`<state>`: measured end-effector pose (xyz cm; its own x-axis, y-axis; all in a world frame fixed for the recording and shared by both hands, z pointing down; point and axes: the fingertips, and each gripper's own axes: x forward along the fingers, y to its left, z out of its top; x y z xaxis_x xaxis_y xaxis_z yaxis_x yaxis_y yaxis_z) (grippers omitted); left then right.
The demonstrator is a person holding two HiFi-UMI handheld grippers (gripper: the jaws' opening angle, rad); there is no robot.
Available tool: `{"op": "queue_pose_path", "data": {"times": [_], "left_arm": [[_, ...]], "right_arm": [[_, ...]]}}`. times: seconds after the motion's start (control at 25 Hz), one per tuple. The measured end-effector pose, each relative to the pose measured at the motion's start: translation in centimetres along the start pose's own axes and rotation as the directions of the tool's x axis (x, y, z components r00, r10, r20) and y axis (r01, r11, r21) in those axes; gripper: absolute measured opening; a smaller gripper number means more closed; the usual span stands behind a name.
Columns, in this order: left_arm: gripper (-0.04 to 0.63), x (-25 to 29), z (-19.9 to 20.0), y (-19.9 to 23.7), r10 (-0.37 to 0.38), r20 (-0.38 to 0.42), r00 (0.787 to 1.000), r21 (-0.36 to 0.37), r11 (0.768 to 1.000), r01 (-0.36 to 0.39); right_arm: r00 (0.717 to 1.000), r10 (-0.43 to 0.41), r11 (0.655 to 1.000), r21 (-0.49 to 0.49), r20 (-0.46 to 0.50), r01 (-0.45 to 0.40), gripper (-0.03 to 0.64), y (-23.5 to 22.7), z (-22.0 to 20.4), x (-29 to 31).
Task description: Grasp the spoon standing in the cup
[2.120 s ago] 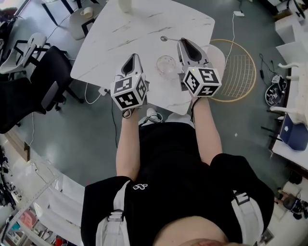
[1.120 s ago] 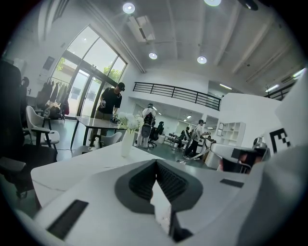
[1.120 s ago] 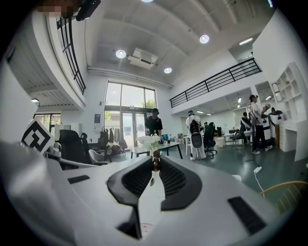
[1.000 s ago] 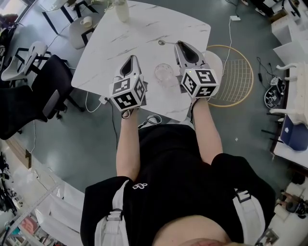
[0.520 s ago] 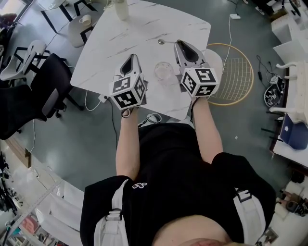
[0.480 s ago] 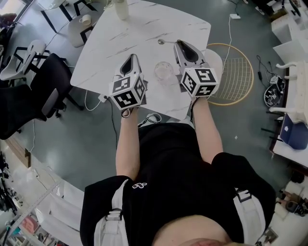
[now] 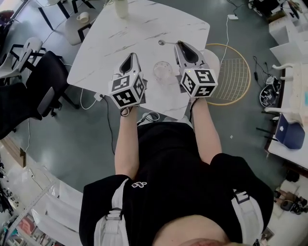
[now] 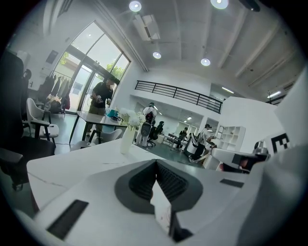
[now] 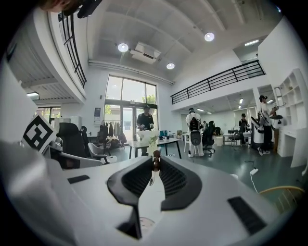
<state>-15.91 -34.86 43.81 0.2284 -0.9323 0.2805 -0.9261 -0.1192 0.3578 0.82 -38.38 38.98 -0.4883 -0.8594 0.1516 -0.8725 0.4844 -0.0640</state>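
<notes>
A clear glass cup (image 7: 163, 71) stands on the white marble table (image 7: 144, 24), between my two grippers. My right gripper (image 7: 179, 43) is just right of the cup and past it, shut on a metal spoon (image 7: 166, 42). The spoon lies level above the table, its bowl pointing left, outside the cup. In the right gripper view the spoon (image 9: 155, 162) sits pinched between the jaw tips of the right gripper (image 9: 155, 166). My left gripper (image 7: 130, 58) hovers left of the cup; its jaws meet with nothing between them, as the left gripper (image 8: 156, 163) shows.
A white vase (image 7: 121, 7) with flowers stands at the table's far edge, also the vase (image 8: 126, 139). Black office chairs (image 7: 43, 81) are on the left. A gold wire hoop frame (image 7: 233, 72) and a cable lie on the floor at right.
The head view has shifted slightly. Both grippers, the spoon and the cup keep the same places relative to one another.
</notes>
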Motion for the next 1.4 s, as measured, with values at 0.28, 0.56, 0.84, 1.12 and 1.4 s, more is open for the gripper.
{"op": "queue_pose_path", "data": {"times": [0.28,0.56,0.84,1.12,1.4], "left_arm": [[0.017,0.3,-1.0,-0.1,-0.016,-0.011,1.000,-0.032,0.999,0.015],[0.017,-0.4,-0.6,1.0,0.003,0.009,1.000,-0.044,0.999,-0.002],[0.017,-1.1,0.2,1.9,0.028,0.032,0.999,-0.044,0.999,-0.026],[0.017,-1.6,0.0,2.0,0.035,0.032,0.999,-0.048,0.998,-0.033],[0.017,-1.6,-0.2,2.3,0.037,0.030,0.999,-0.052,0.998,-0.036]], "right_arm": [[0.999,-0.008,0.999,-0.045,-0.038,0.006,0.054,0.0,-0.7,-0.5],[1.000,0.011,0.998,-0.059,-0.020,-0.012,0.054,1.1,-0.3,-0.2],[0.999,0.042,0.997,-0.065,-0.013,-0.043,0.054,2.4,0.0,0.4],[0.998,0.056,0.996,-0.066,-0.021,-0.058,0.054,3.0,-0.1,0.5],[0.998,0.065,0.995,-0.071,-0.024,-0.067,0.054,3.3,-0.3,0.8]]}}
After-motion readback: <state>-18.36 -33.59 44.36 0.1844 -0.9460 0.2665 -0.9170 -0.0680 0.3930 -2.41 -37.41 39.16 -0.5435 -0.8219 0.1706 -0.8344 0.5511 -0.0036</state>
